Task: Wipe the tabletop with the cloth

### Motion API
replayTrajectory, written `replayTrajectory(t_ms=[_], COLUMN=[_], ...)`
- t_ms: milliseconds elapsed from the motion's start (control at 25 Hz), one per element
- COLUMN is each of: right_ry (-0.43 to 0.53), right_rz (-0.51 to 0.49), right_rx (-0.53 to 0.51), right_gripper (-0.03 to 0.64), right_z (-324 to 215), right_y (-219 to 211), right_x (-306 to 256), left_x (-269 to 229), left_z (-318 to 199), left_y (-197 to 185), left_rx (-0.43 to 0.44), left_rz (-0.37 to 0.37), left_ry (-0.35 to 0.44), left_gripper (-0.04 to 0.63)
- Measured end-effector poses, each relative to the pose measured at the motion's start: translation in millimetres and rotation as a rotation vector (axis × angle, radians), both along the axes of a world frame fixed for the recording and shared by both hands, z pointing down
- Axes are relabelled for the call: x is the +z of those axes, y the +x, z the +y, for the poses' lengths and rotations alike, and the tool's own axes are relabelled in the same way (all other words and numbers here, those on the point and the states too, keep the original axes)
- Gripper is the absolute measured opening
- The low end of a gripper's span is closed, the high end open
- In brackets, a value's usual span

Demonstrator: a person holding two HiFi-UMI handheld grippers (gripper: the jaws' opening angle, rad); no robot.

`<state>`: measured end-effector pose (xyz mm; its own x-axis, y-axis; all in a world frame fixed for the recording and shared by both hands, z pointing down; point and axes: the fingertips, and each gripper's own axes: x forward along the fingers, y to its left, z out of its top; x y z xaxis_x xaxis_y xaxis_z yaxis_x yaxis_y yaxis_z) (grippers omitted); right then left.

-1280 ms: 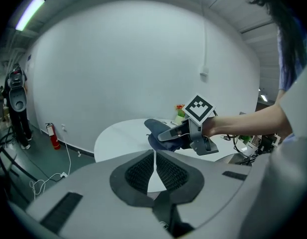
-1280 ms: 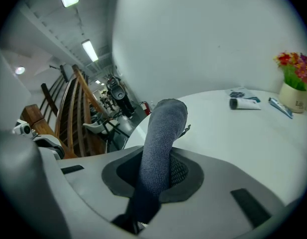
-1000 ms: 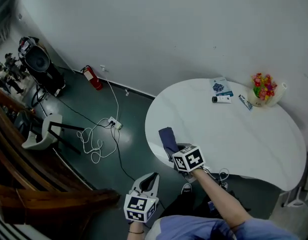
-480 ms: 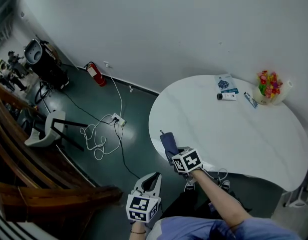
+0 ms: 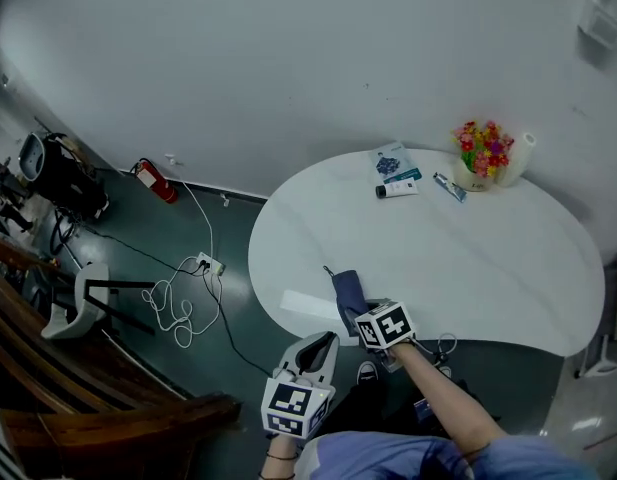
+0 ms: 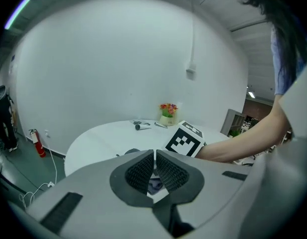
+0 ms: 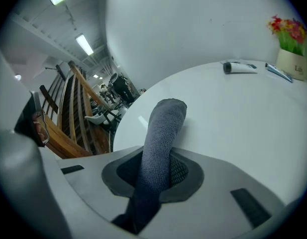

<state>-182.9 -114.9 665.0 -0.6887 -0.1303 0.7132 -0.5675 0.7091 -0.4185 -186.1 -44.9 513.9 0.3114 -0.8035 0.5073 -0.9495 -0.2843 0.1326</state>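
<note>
A dark blue-grey cloth [image 5: 347, 290] lies on the near left part of the white oval table [image 5: 488, 268]. My right gripper [image 5: 365, 311] is shut on the cloth [image 7: 163, 133], which sticks out between its jaws and rests its far end on the tabletop [image 7: 253, 118]. My left gripper [image 5: 316, 353] hangs off the table's near edge, below and left of the right one, with its jaws shut and nothing between them [image 6: 154, 171]. In the left gripper view the right gripper's marker cube [image 6: 184, 140] shows just ahead.
At the table's far side stand a flower pot [image 5: 480, 158], a tube [image 5: 395, 189], a booklet [image 5: 390, 162] and a small flat packet [image 5: 449, 187]. On the floor to the left lie a white cable with a power strip [image 5: 193, 278], a fire extinguisher [image 5: 153, 181] and a chair [image 5: 83, 293].
The head camera has swung, so the table sits more centred in view. The right gripper with the cloth has kept to the table's near left edge; the left gripper stays low.
</note>
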Motion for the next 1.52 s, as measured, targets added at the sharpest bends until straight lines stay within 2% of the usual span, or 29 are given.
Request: replayTrajectory(t_ms=[280,520,920,1240,1520], right_ry=[-0.011,0.007,-0.001,0.009,0.005], right_rz=[0.017,0.059,0.098,0.149,0.169], right_rx=[0.13,0.221,0.384,0.523,0.63], right_gripper=[0.071,0.071,0.071,0.071,0.071], right_z=[-30.6,-48.9,-48.4,-42.4,-33.8], right_y=[111.5,212.7,386.2,515.4,606.8], right_x=[8.9,0.4,11.8,7.1,8.7], left_x=[-3.5,-5.3,-1.6,4.2,4.9], left_z=[-32.7,-48.2,-57.6,-55.6,-58.9], left_y=[98.1,178.7,302.5,387.3,446.5], left_rx=[0.151,0.237,0.359,0.432,0.52], left_rz=[0.003,0.017,0.023,0.032,0.024], left_ry=[0.01,0.007,0.007,-0.007,-0.016], left_gripper=[0.018,0.018,0.018,0.018,0.018])
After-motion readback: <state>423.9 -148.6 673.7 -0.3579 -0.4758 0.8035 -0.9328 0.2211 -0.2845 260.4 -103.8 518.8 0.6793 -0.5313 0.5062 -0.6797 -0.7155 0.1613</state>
